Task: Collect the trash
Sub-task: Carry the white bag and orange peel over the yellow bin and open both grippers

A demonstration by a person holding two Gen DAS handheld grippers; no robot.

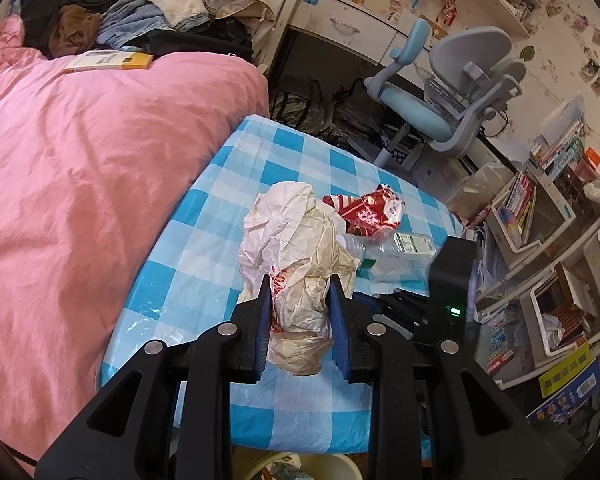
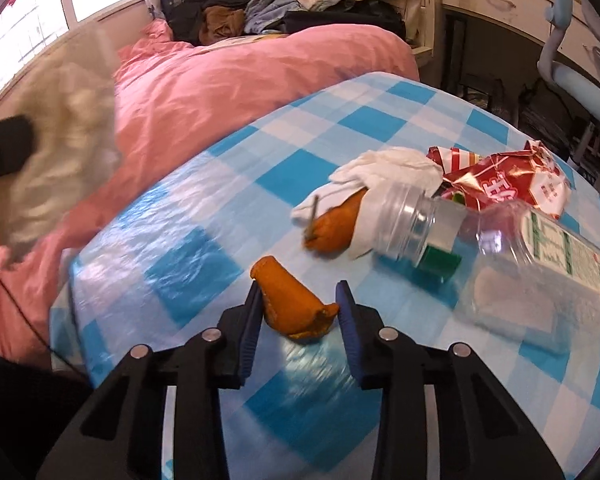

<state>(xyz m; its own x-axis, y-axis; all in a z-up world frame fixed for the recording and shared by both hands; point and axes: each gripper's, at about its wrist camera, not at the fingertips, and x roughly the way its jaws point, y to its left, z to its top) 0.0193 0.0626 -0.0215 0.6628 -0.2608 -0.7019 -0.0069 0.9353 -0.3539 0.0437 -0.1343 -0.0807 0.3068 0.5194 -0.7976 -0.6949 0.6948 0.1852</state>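
Observation:
My left gripper [image 1: 300, 284] is shut on a crumpled cream paper bag [image 1: 296, 256] and holds it above the blue checked table [image 1: 204, 240]. The bag also shows blurred at the left of the right wrist view [image 2: 60, 128]. My right gripper [image 2: 300, 292] is open around an orange peel piece [image 2: 294, 304] lying on the table [image 2: 204, 264]. Beyond it lie a second orange peel on a white tissue [image 2: 384, 168], a clear plastic bottle [image 2: 512, 248] and a crumpled red wrapper [image 2: 508, 180]. The wrapper [image 1: 370, 212] and bottle [image 1: 396, 248] also show in the left wrist view.
A pink-covered bed [image 1: 80, 168] with piled clothes [image 1: 112, 12] borders the table's left. A blue-grey desk chair [image 1: 452, 92] and bookshelves [image 1: 540, 240] stand to the right. A pale bin rim [image 1: 300, 466] shows below the table's near edge.

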